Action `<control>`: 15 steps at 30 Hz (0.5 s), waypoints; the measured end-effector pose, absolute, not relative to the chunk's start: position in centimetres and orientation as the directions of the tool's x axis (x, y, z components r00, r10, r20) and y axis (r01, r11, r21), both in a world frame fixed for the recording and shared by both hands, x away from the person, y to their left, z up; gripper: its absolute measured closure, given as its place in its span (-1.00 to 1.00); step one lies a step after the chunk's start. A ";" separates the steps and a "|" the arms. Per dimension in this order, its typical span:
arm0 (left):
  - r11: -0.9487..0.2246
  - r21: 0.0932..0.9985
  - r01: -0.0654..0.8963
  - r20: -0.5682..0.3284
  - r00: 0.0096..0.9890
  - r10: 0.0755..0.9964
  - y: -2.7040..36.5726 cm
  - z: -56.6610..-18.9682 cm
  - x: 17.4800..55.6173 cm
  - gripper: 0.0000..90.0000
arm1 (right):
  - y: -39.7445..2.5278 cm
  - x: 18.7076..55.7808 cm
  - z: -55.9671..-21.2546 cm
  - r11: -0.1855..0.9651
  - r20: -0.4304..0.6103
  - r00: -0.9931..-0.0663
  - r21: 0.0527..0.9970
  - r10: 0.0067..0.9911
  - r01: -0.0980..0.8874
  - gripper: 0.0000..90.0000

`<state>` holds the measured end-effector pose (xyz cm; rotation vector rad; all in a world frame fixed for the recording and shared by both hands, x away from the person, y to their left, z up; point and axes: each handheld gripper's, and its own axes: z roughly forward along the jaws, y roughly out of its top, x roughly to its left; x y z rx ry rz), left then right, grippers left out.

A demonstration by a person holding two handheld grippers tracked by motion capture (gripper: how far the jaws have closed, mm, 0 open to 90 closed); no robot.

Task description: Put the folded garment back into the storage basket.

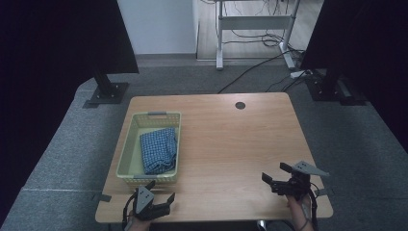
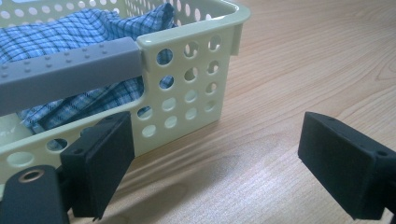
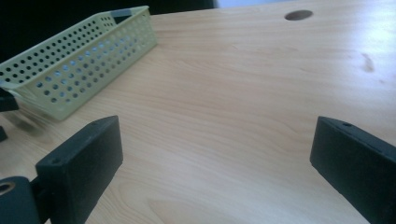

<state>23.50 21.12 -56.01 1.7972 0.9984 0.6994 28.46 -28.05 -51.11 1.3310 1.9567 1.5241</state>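
Basket (image 1: 126, 159): pale green, perforated, on the left half of the tabletop (image 1: 231, 144); grey handle (image 2: 70, 70) at its near end.
Cloth (image 1: 158, 149): blue checked, bunched inside the basket – fully within the rim.
Left gripper (image 1: 156, 198): just before the basket's near end, not touching; jaws wide, nothing held.
Right gripper (image 1: 276, 179): well apart from the basket, over bare wood near the right front; jaws wide, nothing held.
Step in hand: judged an approach to the basket – no grasp made yet.
Next move: left jaws to be brought forward and closed on the grey handle or the near rim.
Writing: no brand, label or lettering can be read on any item.
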 end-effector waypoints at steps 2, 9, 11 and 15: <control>-0.235 0.914 0.330 0.039 0.506 0.862 21.1 -56.0 23.5 -0.76 | -28.6 28.2 -51.8 -0.011 0.280 -0.497 0.878 0.821 0.478 -0.96; -0.238 0.914 0.329 0.042 0.506 0.862 21.1 -56.0 23.5 -0.76 | -29.9 27.5 -53.9 -0.017 0.285 -0.463 0.865 0.839 0.501 -0.96; -0.238 0.914 0.329 0.043 0.505 0.862 21.1 -56.0 23.5 -0.76 | -30.2 27.3 -54.4 -0.013 0.276 -0.452 0.864 0.848 0.503 -0.96; -0.238 0.914 0.328 0.042 0.506 0.862 21.1 -56.0 23.5 -0.76 | -30.5 27.2 -55.3 0.031 0.214 -0.419 0.862 0.883 0.505 -0.96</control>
